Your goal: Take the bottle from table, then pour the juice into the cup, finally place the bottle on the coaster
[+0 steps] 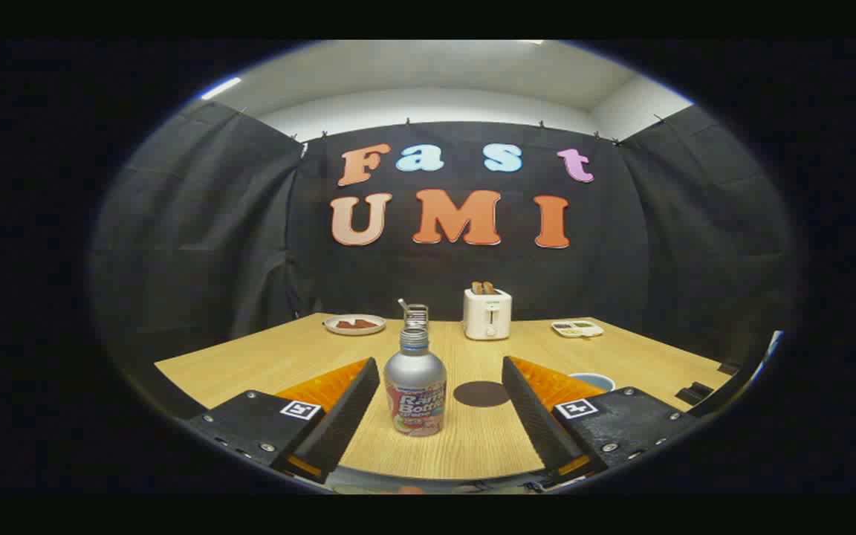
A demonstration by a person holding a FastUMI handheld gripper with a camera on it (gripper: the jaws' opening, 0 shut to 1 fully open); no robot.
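Note:
A silver bottle [414, 386] with a printed label and a threaded neck stands upright on the wooden table [279, 357], between my fingers and nearer the left one. My gripper [439, 368] is open, with a gap on each side of the bottle. A dark round coaster [481, 394] lies flat on the table just right of the bottle. A pale cup [593, 381] peeks out behind the right finger, only its rim showing.
A white toaster [487, 313] with toast in it stands at the back of the table. A plate [354, 324] sits back left, a small tray [577, 328] back right. A metal rack [414, 315] rises behind the bottle. Black cloth walls close in the table.

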